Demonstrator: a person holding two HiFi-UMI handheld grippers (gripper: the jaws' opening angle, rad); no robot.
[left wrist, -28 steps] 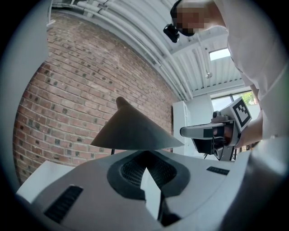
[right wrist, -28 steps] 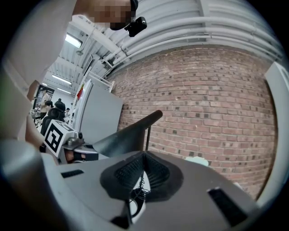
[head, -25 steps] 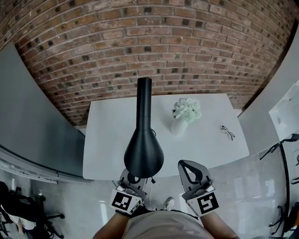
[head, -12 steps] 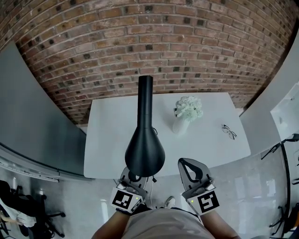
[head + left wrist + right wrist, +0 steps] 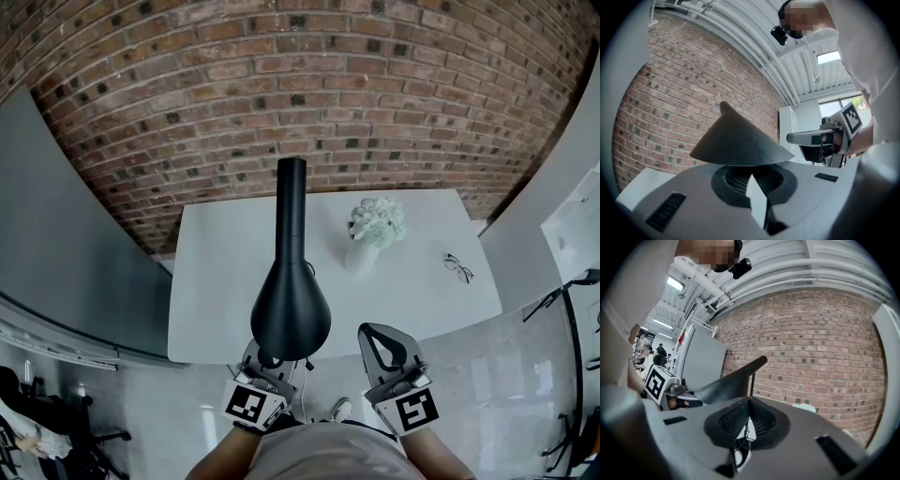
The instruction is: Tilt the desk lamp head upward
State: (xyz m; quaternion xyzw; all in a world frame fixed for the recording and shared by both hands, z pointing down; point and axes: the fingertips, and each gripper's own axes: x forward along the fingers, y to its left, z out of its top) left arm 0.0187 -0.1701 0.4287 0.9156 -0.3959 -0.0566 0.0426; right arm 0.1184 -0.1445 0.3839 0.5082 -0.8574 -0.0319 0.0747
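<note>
Left gripper (image 5: 262,359) sits at 6 o'clock of the black lamp head (image 5: 291,314), jaws pressed together on nothing, tips just under its rim. The head overhangs the white table's (image 5: 211,281) near edge. Right gripper (image 5: 375,336) at 4 o'clock, closed, empty. Risk I see: an unclamped push skids off the smooth cone and rocks the lamp toward the flower vase (image 5: 359,253).

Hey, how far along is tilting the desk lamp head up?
Done: the left gripper sits right under the rim of the lamp head, fingers together. In hand: nothing is gripped, and contact with the rim can't be confirmed; the right gripper hangs beside it, shut and empty. Left: the whole tilt, since the lamp head's opening faces downward.
</note>
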